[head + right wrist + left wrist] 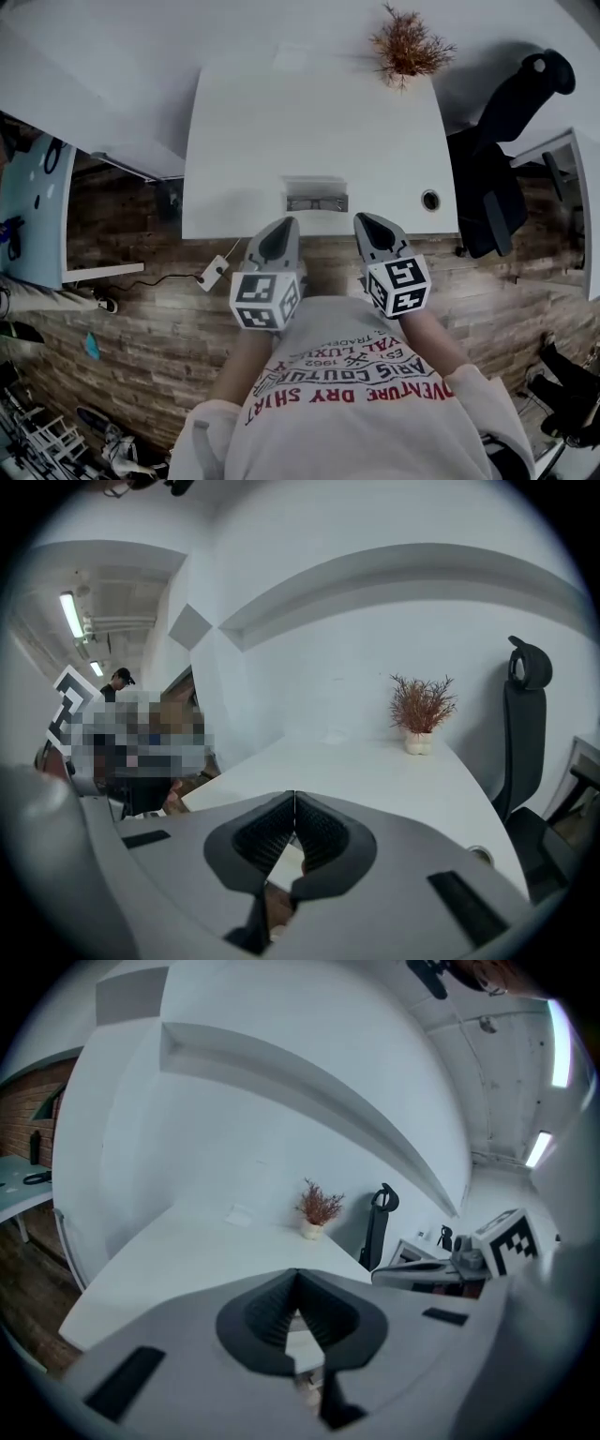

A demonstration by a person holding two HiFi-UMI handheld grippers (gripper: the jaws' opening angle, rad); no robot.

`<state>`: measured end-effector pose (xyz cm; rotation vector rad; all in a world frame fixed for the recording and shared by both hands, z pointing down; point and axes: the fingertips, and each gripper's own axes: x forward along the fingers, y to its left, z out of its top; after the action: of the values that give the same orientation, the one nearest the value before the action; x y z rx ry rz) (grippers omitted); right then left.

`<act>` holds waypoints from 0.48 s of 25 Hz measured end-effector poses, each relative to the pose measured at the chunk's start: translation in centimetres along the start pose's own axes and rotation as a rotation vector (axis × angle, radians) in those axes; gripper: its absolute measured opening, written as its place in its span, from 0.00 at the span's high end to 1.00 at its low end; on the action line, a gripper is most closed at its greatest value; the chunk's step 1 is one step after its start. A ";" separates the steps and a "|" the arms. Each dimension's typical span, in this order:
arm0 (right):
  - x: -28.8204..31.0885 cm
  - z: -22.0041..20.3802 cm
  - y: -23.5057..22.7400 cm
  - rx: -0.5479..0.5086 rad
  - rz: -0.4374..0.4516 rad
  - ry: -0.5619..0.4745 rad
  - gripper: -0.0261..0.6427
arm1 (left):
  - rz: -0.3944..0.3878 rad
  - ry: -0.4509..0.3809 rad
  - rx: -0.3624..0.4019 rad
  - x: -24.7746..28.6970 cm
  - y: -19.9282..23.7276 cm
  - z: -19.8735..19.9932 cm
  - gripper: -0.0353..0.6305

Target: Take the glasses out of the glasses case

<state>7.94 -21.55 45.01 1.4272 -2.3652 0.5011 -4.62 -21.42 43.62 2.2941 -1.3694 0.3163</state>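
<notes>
An open light-coloured glasses case (316, 188) lies at the near edge of the white table (281, 122), with dark-framed glasses (316, 202) inside it. My left gripper (287, 223) hovers at the table's edge just to the near left of the case, jaws shut and empty. My right gripper (361, 218) hangs just to the near right of it, also shut with nothing held. In the left gripper view its gripper (298, 1276) has its jaws meeting at the tip. The right gripper view shows that gripper (294, 797) closed too. The case is hidden behind the jaws in both gripper views.
A dried plant in a small pot (408, 47) stands at the table's far edge. A black office chair (506, 141) is to the right, and a cable hole (430, 200) sits near the front right corner. A power strip (214, 273) lies on the wooden floor.
</notes>
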 end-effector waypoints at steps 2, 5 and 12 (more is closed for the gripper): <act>1.8 0.6 0.0 0.008 -0.008 0.012 0.94 | -0.016 0.013 0.007 1.0 1.7 0.6 0.94; 4.1 0.7 0.0 0.031 -0.009 0.042 0.94 | -0.033 0.027 0.015 2.1 3.5 1.0 0.94; 8.5 -0.8 2.0 -0.010 0.114 0.186 0.94 | -0.030 0.069 -0.007 4.2 6.0 0.8 0.94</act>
<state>2.49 -26.89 49.34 1.1905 -2.3040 0.6225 -7.84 -27.46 46.23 2.2742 -1.2997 0.3771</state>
